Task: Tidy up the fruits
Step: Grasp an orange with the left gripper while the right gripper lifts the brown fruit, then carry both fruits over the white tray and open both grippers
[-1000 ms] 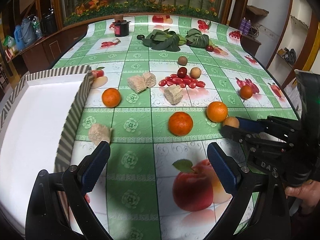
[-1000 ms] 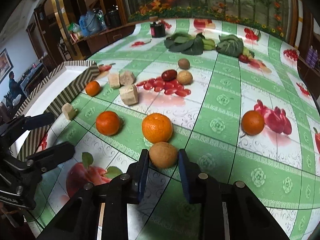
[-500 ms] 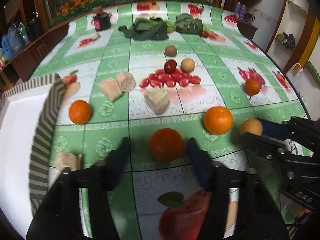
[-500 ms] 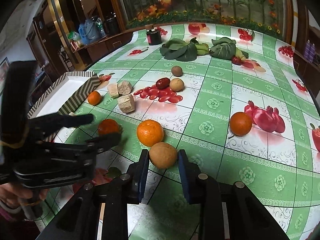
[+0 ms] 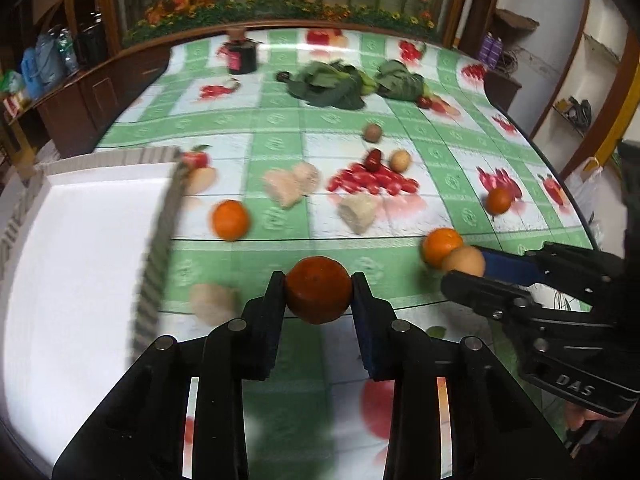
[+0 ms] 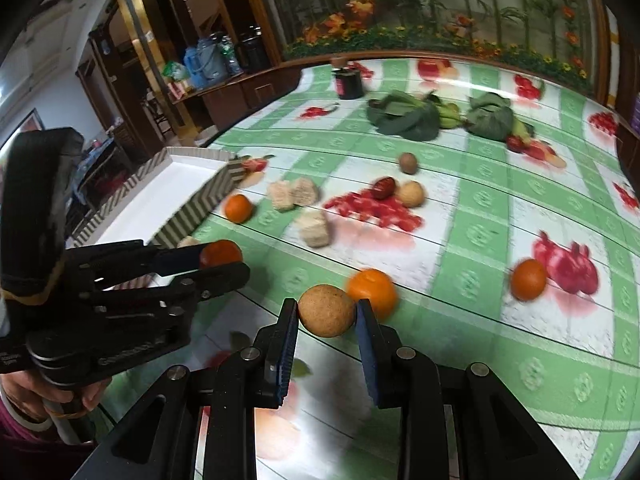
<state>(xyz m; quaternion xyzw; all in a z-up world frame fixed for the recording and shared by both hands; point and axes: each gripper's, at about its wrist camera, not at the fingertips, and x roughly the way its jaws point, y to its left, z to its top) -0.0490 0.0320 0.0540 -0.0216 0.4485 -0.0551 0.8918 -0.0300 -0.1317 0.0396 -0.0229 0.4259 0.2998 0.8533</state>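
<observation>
A dark orange (image 5: 318, 294) sits between the blue pads of my left gripper (image 5: 319, 282), whose jaws are closing and press on both its sides; it hangs a little above the fruit-print tablecloth. In the right wrist view that left gripper (image 6: 222, 262) shows at the left with the orange in its tips. My right gripper (image 6: 327, 312) is shut on a round brown fruit (image 6: 326, 318), also raised off the cloth. The white box with striped walls (image 5: 160, 240) lies to the left. Three more oranges (image 5: 230, 219) (image 5: 442, 245) (image 5: 498, 200) rest on the table.
Beige chunks (image 5: 290, 186) (image 5: 358, 212) (image 5: 212, 302) lie among the fruit. A red date (image 5: 373, 160), a tan fruit (image 5: 400, 160) and a kiwi (image 5: 372, 132) sit mid-table. Leafy greens (image 5: 332, 84) and a dark jar (image 5: 241, 56) stand at the back.
My left gripper went from wide open to closing around the dark orange, then rose with it. The right gripper lifted slightly with the brown fruit still in it.
</observation>
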